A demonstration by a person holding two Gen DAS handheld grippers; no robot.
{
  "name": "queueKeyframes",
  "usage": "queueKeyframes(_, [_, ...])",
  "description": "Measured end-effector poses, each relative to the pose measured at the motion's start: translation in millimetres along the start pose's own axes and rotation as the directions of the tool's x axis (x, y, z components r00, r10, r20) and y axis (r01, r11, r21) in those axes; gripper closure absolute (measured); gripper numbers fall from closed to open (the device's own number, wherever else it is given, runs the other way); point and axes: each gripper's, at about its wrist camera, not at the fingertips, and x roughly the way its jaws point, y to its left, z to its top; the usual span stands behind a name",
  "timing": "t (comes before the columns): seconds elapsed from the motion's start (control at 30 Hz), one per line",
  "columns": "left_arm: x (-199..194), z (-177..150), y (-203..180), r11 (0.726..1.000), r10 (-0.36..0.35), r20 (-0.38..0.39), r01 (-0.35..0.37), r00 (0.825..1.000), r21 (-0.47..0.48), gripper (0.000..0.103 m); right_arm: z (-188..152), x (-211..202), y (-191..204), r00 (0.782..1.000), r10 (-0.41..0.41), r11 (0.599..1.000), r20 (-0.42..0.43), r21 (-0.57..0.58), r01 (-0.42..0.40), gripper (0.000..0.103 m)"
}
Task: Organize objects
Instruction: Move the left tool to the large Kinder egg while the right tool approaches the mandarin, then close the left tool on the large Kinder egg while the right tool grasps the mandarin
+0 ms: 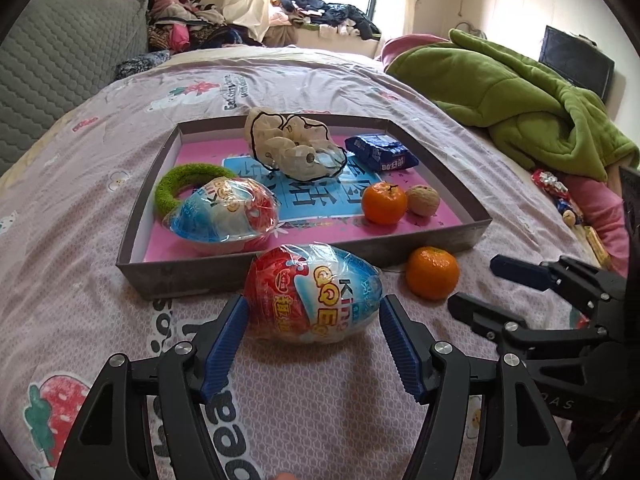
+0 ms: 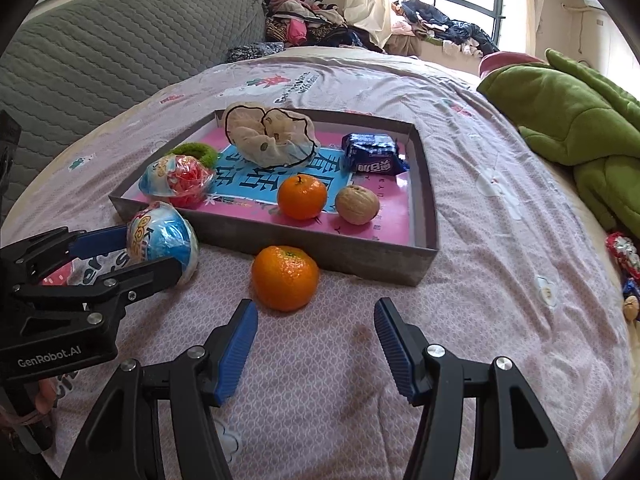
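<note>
A shallow grey tray [image 1: 208, 276] [image 2: 352, 258] with a pink floor lies on the bed. It holds a wrapped toy egg [image 1: 224, 212] [image 2: 176, 180], a green ring [image 1: 176, 184], a cloth scrunchie [image 1: 292, 144] [image 2: 268, 136], a blue snack pack [image 1: 380, 152] [image 2: 372, 154], a tangerine [image 1: 384, 204] [image 2: 302, 196] and a walnut [image 1: 423, 200] [image 2: 357, 204]. In front of the tray lie a second toy egg [image 1: 312, 292] [image 2: 164, 240] and a second tangerine [image 1: 432, 272] [image 2: 285, 278]. My left gripper [image 1: 314, 316] [image 2: 132, 256] is open around the second egg. My right gripper [image 2: 316, 316] [image 1: 476, 284] is open just short of the second tangerine.
A green blanket [image 1: 520, 92] [image 2: 580, 120] is heaped on the right of the bed. Small wrapped candies [image 1: 560, 196] [image 2: 624, 256] lie at the right edge. A grey quilted headboard [image 1: 60, 60] [image 2: 120, 48] stands at left, with clothes piled by the window.
</note>
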Motion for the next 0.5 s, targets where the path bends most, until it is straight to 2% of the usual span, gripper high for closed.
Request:
queueKeyframes(0.2, [8.2, 3.1, 3.0, 1.0, -0.012, -0.007, 0.011, 1.0, -0.008, 0.027, 0.7, 11.2, -3.0, 1.0, 0.029, 0.999, 0.0, 0.017, -0.029, 0.043])
queueKeyframes(0.5, [25.8, 5.8, 8.6, 0.998, -0.036, -0.046, 0.034, 0.998, -0.046, 0.027, 3.4, 20.0, 2.5, 0.998, 0.056, 0.998, 0.018, -0.026, -0.056, 0.043])
